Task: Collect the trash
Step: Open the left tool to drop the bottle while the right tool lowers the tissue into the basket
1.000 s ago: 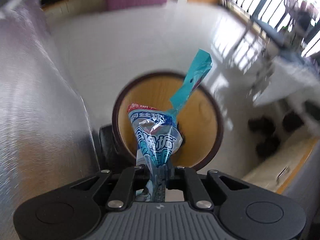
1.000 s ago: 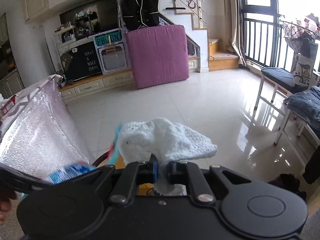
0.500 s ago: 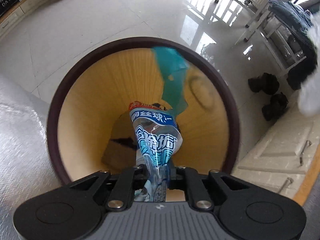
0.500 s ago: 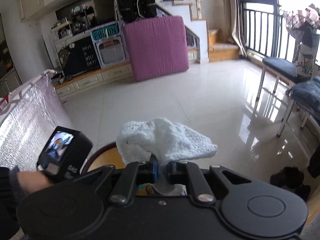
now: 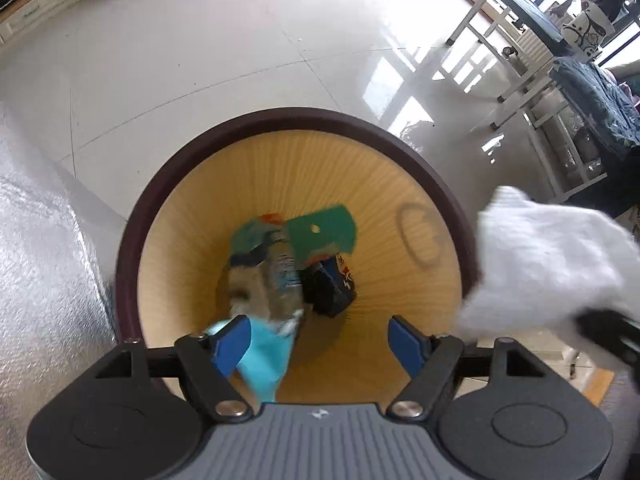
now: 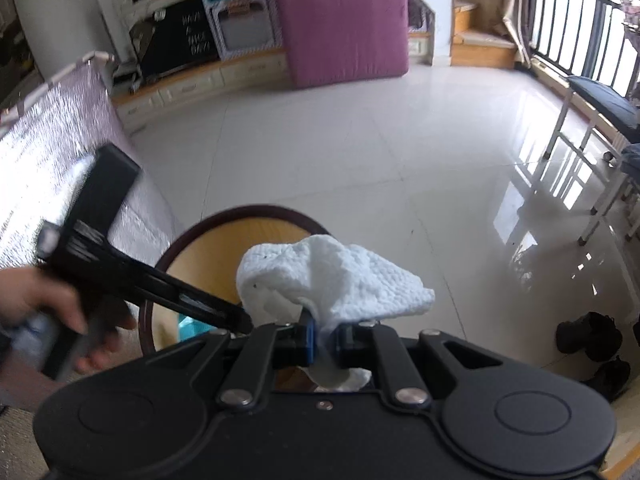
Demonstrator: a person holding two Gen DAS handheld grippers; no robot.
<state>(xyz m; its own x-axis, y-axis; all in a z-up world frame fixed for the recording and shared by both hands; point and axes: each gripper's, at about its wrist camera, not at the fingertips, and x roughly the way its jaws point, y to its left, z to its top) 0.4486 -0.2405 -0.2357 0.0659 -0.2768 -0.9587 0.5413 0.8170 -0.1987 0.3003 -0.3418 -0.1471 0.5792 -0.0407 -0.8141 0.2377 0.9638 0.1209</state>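
Observation:
My left gripper (image 5: 320,340) hangs over a round bin (image 5: 132,216) with a dark brown rim and a yellow inside. Its jaws are opening, and the blue pads (image 5: 232,344) stand wide apart. The clear blue-printed wrapper (image 5: 276,272) drops loose into the bin; its pale blue end (image 5: 264,360) still brushes the left pad. A green wrapper (image 5: 324,232) and a dark packet (image 5: 332,284) lie at the bottom. My right gripper (image 6: 326,340) is shut on a crumpled white tissue (image 6: 332,276), just right of the bin rim (image 6: 240,212); the same tissue (image 5: 540,256) shows in the left wrist view.
A silver foil-covered surface (image 5: 36,260) rises close on the bin's left. White chairs (image 5: 520,68) and dark shoes (image 6: 588,336) stand to the right. A purple cushion (image 6: 344,20) leans at the far wall across the glossy tiled floor (image 6: 360,140). A hand (image 6: 40,304) holds the left gripper.
The left gripper came down over the bin, opened, and let the wrapper fall in. The right gripper sank toward the bin's rim, still holding the tissue.

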